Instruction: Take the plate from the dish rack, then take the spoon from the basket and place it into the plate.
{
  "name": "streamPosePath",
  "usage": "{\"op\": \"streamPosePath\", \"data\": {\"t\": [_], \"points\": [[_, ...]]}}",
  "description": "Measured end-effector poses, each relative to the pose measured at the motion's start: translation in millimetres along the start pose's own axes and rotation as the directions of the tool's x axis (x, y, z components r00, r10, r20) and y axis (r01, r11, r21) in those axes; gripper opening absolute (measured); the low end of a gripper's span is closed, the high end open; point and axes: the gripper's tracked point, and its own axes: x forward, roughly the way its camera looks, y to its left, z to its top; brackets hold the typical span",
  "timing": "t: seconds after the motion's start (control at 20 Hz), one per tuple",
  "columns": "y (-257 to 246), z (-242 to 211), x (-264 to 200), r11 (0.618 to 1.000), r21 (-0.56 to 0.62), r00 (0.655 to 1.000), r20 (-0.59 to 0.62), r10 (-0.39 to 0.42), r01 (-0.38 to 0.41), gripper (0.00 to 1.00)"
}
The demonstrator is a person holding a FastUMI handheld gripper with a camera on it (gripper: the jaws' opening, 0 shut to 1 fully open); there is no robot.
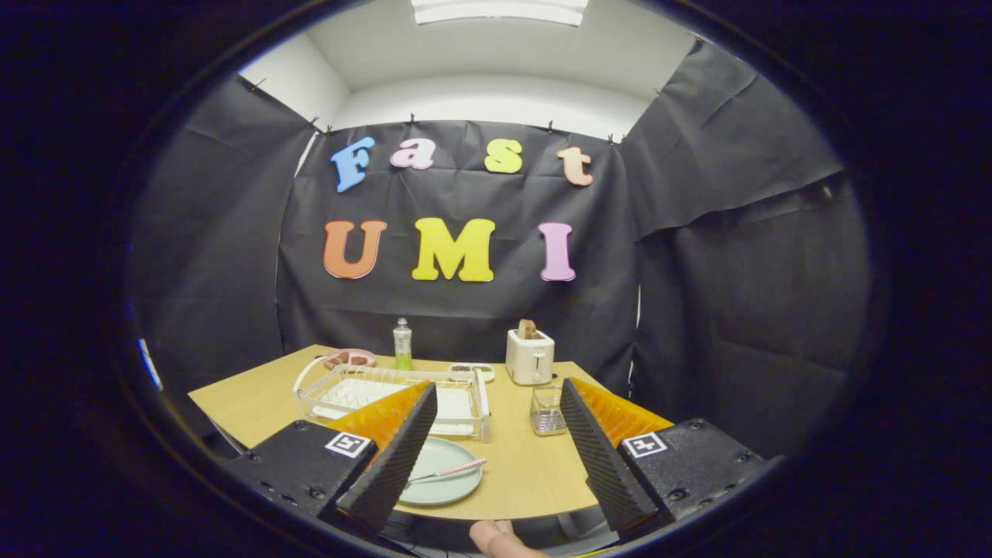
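Just in front of the dish rack (391, 391), the plate (446, 480) already carries the spoon (449, 470), a light, slippery thing best pinched mid-handle, while the gripper (496, 465) hangs spread apart, holding nothing.

plate (446, 473) — partly behind tool (496, 457)

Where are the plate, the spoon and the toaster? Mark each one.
plate (453, 490), gripper view, bare surface below the spoon.
spoon (459, 468), gripper view, middle of its handle, lying on the plate.
toaster (530, 358), gripper view, front face, beyond the open gripper (496, 457).
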Motion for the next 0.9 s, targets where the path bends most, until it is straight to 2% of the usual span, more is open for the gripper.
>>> {"op": "streamPosePath", "data": {"t": [0.3,0.9], "points": [[-11.3,12.1,-12.4,1.0,0.003,0.999,0.044,-0.013,0.013,1.0],[-8.4,11.4,-6.0,1.0,0.024,1.0,0.023,0.001,-0.002,1.0]]}}
